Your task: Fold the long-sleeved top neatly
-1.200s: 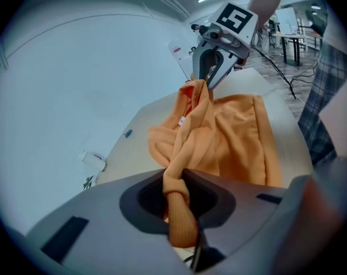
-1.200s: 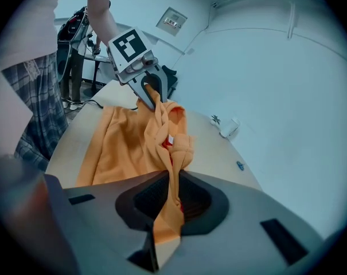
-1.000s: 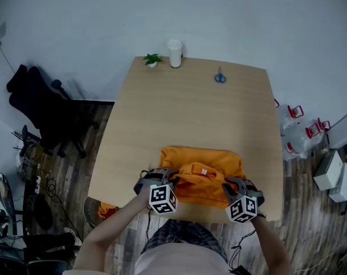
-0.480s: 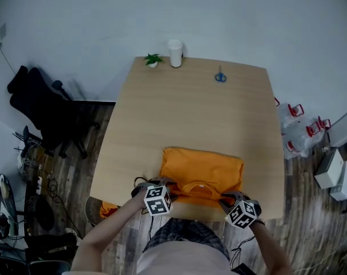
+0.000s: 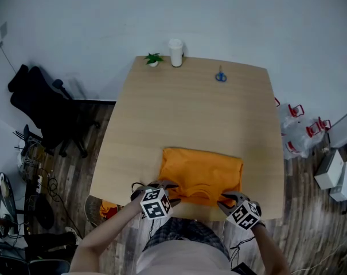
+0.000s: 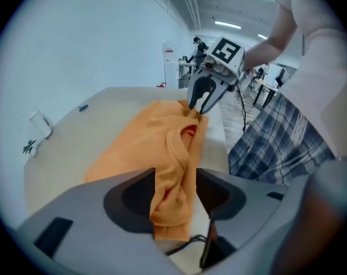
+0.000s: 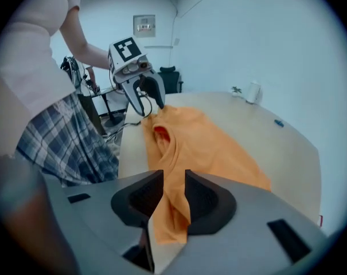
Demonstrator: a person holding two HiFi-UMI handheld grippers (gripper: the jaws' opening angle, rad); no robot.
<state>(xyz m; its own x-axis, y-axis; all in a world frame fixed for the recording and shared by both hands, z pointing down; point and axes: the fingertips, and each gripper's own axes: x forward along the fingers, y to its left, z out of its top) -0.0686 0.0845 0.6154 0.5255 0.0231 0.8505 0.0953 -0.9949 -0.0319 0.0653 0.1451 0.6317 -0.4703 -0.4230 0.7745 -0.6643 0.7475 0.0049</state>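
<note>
The orange long-sleeved top [image 5: 202, 173] lies folded into a rectangle near the front edge of the wooden table [image 5: 190, 113]. My left gripper [image 5: 162, 186] is at its near left corner. In the left gripper view the jaws [image 6: 176, 193] have just been opening: the folded edge [image 6: 173, 176] lies between them, with a gap on the right side. My right gripper [image 5: 227, 198] is at the near right corner. Its jaws [image 7: 168, 196] have also been opening, but the cloth [image 7: 173, 171] still fills the narrow gap and touches both pads.
At the table's far edge stand a small plant [image 5: 153, 59] and a white cup [image 5: 175, 52], with blue scissors [image 5: 220, 77] to their right. A black office chair [image 5: 41, 107] is on the left, and water jugs [image 5: 299, 130] stand on the floor at the right.
The near edge of the top, held up in a bunch before, now lies flat on the table. Both grippers have drawn back toward the front edge and tilted down.
</note>
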